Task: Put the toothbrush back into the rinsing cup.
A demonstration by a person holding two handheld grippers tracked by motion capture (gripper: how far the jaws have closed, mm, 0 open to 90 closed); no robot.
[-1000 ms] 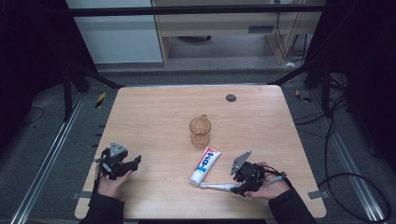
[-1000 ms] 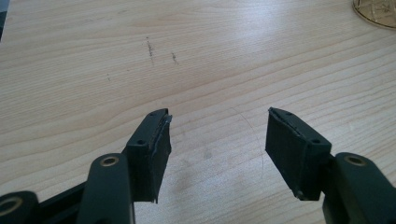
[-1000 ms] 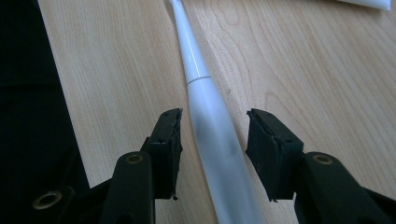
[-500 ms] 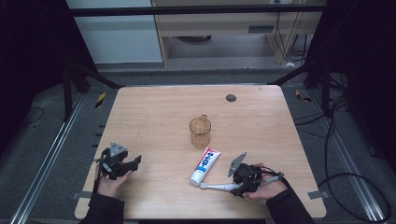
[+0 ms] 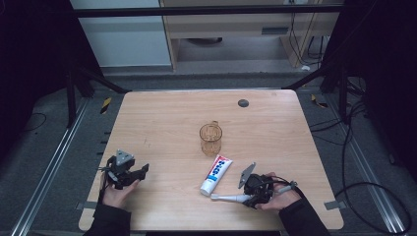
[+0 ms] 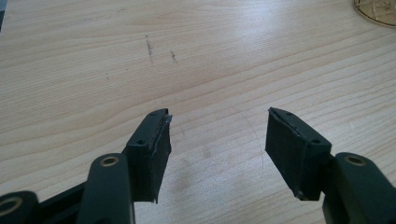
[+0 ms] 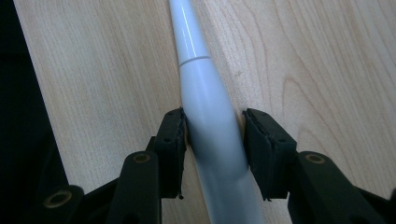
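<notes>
A white electric toothbrush (image 5: 225, 197) lies on the wooden table (image 5: 162, 123) near its front edge, pointing left. My right gripper (image 5: 247, 197) is low over its handle (image 7: 210, 130). The jaws have just been closing, and both pads now sit against the handle's sides. A white toothpaste tube (image 5: 215, 175) with a blue and red label lies just beyond the brush. Farther back stands an amber glass mug (image 5: 210, 138), whose edge also shows at the corner (image 6: 379, 10) of the left gripper view. My left gripper (image 5: 139, 173) rests open at the front left, with only bare wood between its jaws (image 6: 217, 135).
A small dark round disc (image 5: 243, 103) sits near the table's far edge. Metal frame rails and cables run along the floor on both sides. The table's front edge lies close to both hands.
The right gripper has crept a little toward the toothbrush and its jaws have narrowed onto the handle. The left gripper, the tube and the mug have not moved.
</notes>
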